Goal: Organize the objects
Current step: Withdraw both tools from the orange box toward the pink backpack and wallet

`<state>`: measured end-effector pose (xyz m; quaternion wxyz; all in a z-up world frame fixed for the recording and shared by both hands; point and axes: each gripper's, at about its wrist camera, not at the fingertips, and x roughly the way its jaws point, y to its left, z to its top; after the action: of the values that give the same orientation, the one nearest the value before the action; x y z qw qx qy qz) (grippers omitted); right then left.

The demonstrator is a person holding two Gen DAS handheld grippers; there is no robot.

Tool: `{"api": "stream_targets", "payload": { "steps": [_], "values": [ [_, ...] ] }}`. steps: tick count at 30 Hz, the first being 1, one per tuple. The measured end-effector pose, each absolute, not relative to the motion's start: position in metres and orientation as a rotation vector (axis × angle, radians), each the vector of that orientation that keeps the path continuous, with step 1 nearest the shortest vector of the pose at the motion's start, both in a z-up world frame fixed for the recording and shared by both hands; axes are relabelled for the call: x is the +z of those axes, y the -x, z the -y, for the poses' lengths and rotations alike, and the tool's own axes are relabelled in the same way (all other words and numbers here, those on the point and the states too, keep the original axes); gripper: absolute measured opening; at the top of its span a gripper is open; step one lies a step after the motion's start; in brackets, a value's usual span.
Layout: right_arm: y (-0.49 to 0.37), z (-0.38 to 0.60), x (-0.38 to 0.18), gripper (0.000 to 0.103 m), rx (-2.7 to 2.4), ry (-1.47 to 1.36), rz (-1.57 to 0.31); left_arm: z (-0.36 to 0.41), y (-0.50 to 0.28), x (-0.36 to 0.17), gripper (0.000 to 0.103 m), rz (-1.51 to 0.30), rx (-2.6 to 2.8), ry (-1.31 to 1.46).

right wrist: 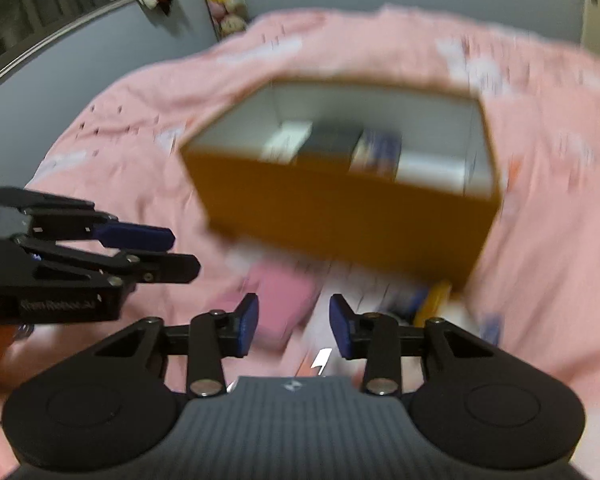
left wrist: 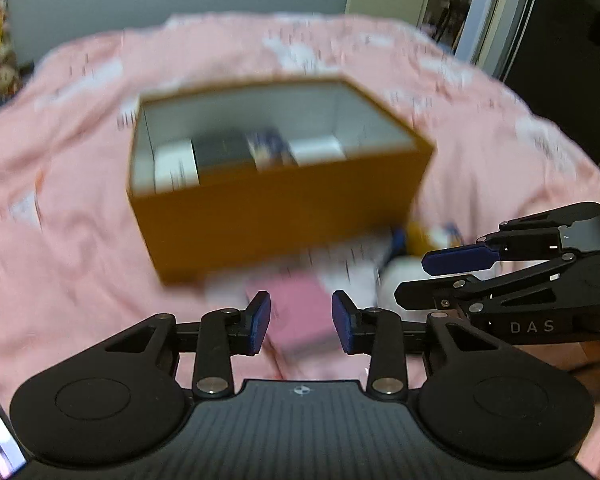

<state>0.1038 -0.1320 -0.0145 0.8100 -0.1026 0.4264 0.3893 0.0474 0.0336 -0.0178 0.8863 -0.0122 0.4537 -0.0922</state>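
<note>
text: "DAS" in pale capitals | on: black body of the right gripper [left wrist: 452, 276], seen from the left wrist | other: faint lettering on the left gripper [right wrist: 184, 254] body in the right wrist view, blurred, not legible

Both wrist views look steeply down, close, sharing the brown box [left wrist: 276, 184] [right wrist: 340, 184].

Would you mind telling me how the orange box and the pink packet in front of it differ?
The orange box stands tall with open top and white inner walls; the pink packet lies flat and low. The box is far bigger than the packet. The box holds several small items inside; the packet holds nothing visible and lies loose, seen between the left tongs' open jaws. Both rest on the pink bedcover and are blurred.
</note>
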Motion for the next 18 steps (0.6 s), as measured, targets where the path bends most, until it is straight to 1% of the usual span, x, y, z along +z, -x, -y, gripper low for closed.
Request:
{"api": "stream_targets", "payload": {
  "steps": [2, 7, 13, 18],
  "values": [
    [-0.095, 0.134, -0.029, 0.041, 0.812, 0.208, -0.961, -0.031, -0.038, -0.027, 0.042, -0.988, -0.183, 0.025],
    [-0.059, 0.143, -0.046, 0.041, 0.813, 0.255, -1.030, -0.028, -0.022, -0.046, 0.042, -1.082, -0.122, 0.026],
    [-0.038, 0.140, -0.058, 0.055, 0.875, 0.304, -1.077, -0.030, 0.004, -0.054, 0.042, -1.113, -0.102, 0.020],
    [-0.032, 0.132, -0.068, 0.058, 0.887, 0.361, -1.115, -0.029, 0.008, -0.055, 0.042, -1.104, -0.100, 0.022]
  ]
}}
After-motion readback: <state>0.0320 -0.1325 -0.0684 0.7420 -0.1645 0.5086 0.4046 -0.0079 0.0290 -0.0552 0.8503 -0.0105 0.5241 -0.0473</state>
